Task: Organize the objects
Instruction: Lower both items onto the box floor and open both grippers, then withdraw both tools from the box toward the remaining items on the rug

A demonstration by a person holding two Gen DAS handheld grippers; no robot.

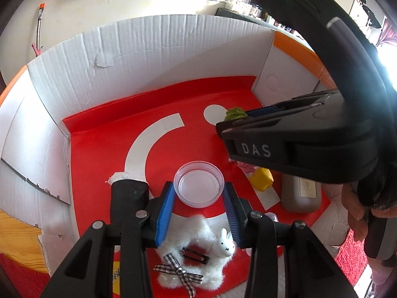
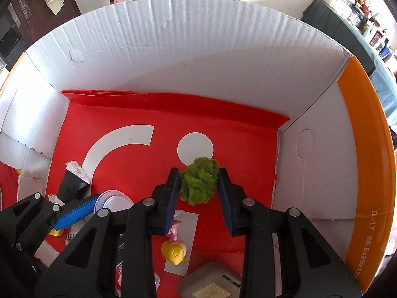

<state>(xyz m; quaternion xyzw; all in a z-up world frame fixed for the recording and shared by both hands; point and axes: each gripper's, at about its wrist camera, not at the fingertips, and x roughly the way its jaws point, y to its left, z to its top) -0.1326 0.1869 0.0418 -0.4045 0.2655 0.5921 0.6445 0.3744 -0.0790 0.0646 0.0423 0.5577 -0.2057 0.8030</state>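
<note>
between the left gripper's ribbed blue pads sits a clear glossy plastic lid. between the right gripper's jaws, a fuzzy green yarn tuft. beneath both, smooth matt red sheet; beyond, ridged white corrugated cardboard wall.

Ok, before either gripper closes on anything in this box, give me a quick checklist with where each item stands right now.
1. Left gripper open: ok, blue pads apart.
2. Clear plastic lid centred between the left fingers: ok, it sits just past the tips; contact cannot tell.
3. Right gripper open: ok.
4. Green fuzzy ball between the right fingers: ok, the pads flank it; whether they touch, cannot tell.
5. Nothing else in the right gripper's closing path: not ok, the pink and yellow toy lies close below the left finger.
6. The two grippers clear of each other: ok, apart in both views.
</note>
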